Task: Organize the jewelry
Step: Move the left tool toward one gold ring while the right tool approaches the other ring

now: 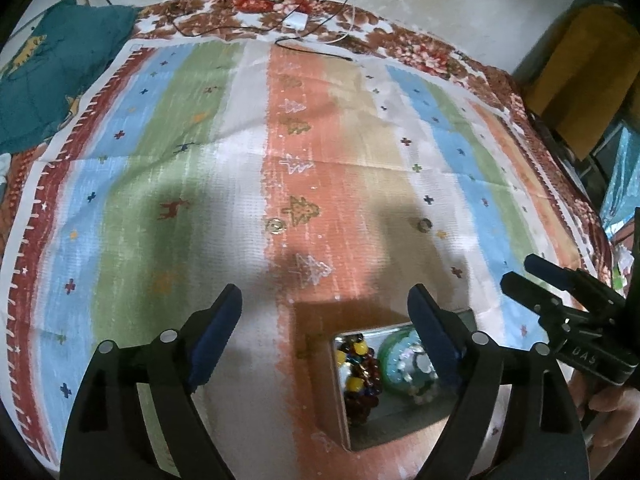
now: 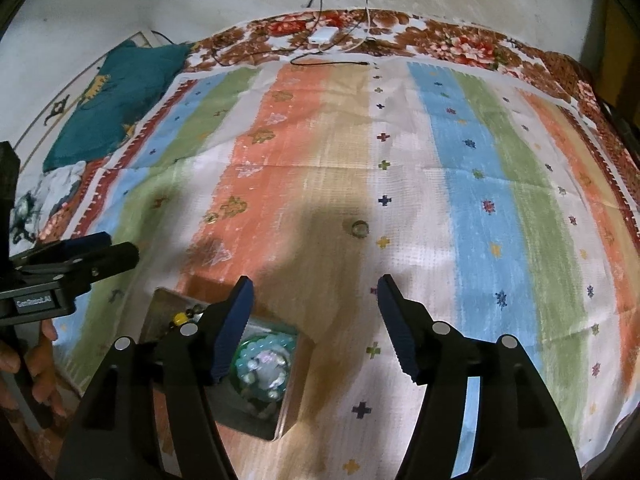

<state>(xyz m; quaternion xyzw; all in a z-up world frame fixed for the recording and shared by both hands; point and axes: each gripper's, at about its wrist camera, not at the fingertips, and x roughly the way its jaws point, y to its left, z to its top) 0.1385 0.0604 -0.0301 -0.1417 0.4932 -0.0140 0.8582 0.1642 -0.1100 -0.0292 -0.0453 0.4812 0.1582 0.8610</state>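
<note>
An open box (image 1: 340, 408) (image 2: 292, 408) sits on the striped cloth, near me. It holds a dark red and yellow bead string (image 1: 358, 376) and a green beaded bracelet (image 1: 408, 368) (image 2: 262, 364). Two small rings lie loose on the cloth beyond it: one gold ring (image 1: 275, 225) on the left and one darker ring (image 1: 424, 224) (image 2: 359, 229) on the right. My left gripper (image 1: 324, 312) is open and empty, above the box's left side. My right gripper (image 2: 314, 304) is open and empty, above the box's right side.
The striped cloth (image 1: 180, 152) (image 2: 480, 168) covers a floral sheet. A teal cushion (image 1: 60, 72) (image 2: 116, 100) lies at the far left. Cables and a white charger (image 1: 294, 20) (image 2: 322, 35) lie along the far edge by the wall.
</note>
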